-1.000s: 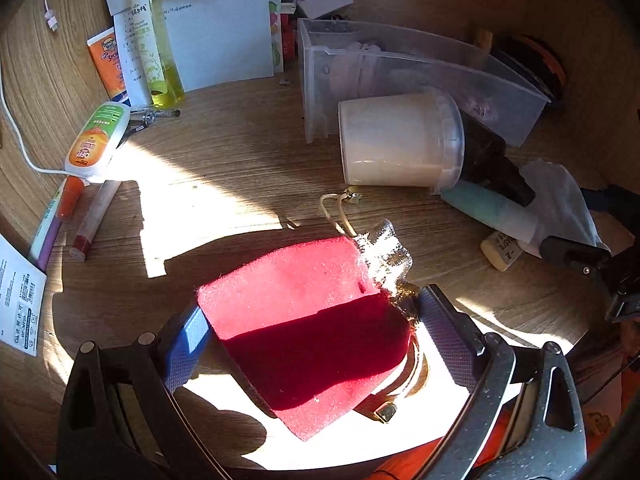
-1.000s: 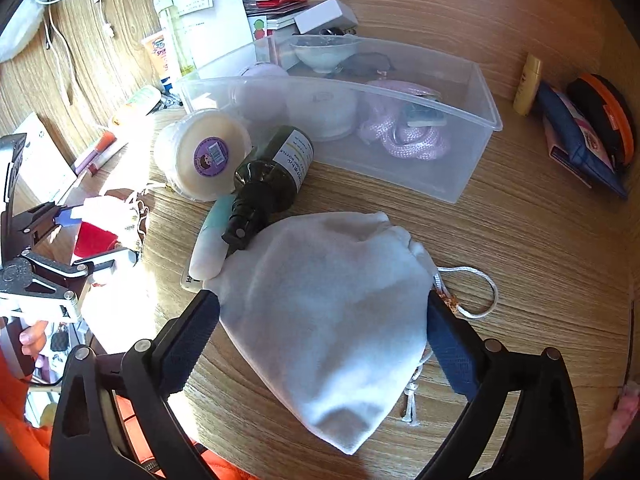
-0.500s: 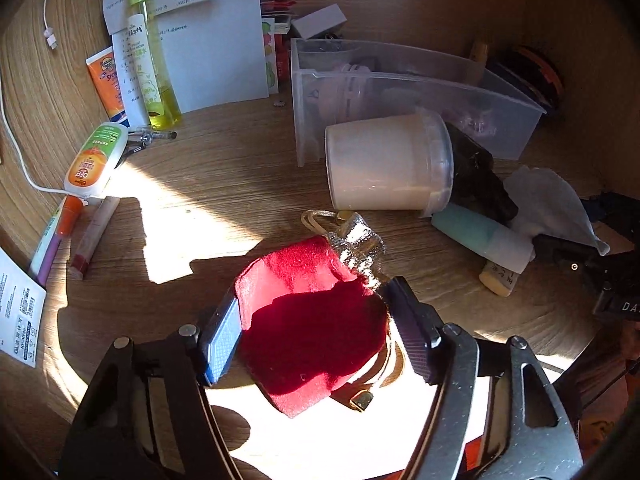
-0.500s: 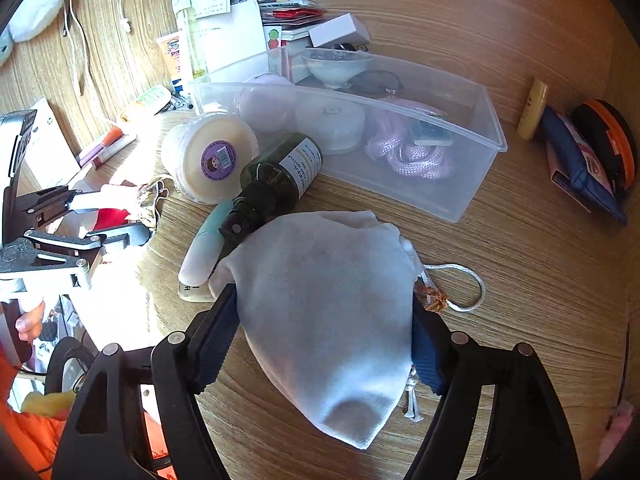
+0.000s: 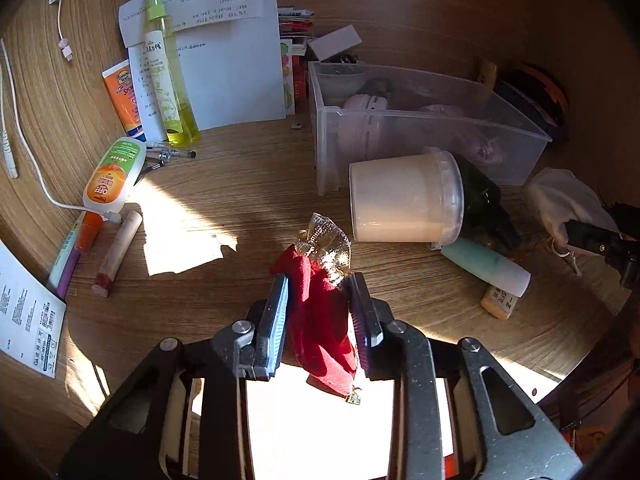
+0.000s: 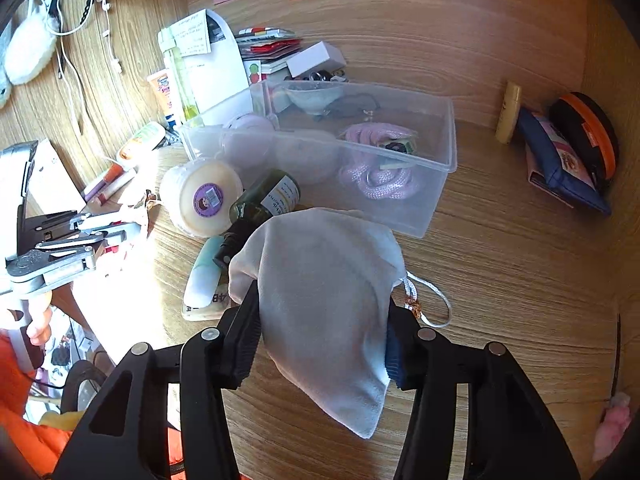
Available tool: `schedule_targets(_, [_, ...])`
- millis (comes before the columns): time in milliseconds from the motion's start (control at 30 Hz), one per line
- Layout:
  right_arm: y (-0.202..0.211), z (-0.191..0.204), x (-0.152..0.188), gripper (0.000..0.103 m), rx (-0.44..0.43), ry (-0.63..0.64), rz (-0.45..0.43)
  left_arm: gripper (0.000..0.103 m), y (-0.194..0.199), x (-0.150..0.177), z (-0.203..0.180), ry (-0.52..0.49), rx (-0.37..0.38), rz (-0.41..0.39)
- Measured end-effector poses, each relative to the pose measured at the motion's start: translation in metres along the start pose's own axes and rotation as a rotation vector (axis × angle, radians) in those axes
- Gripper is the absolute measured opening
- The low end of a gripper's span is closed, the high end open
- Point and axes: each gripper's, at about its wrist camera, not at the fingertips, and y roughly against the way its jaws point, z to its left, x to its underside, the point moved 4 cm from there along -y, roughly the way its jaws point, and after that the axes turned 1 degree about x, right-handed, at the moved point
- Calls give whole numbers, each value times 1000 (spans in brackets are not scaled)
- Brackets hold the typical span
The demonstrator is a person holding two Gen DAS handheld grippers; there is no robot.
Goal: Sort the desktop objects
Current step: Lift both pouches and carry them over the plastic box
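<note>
The wood-grain surface fills both views, partly washed out by a hard patch of sunlight near the lower edge, where detail is lost. On it stands a clear rectangular plastic bin; a pink coiled rope and pale round items show through its walls, though the rounded ones are too blurred to name. Against the bin's near wall lies a white round tub with a clear lid on its side, and behind it a dark green bottle, mostly hidden in the left view.

The right tongs have just been closing and are clamped on a pale grey velvet drawstring pouch, whose bulk hides the pads and part of a mint-green tube lying beside it; the pouch's white cord trails to the right.

The left tongs have just been closing too and now pinch a red velvet pouch with a gold mesh top, bunched narrow between the pads just in front of the tub; its lower tip hangs into the glare.
</note>
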Motion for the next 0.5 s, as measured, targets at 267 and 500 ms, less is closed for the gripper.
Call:
schedule_targets(267, [22, -14, -18, 48, 4, -30, -60, 28, 18, -16, 8, 25, -2, -49])
schedule_targets(500, [30, -25, -36, 48, 16, -50, -100, 28, 32, -40, 13, 18, -19, -110])
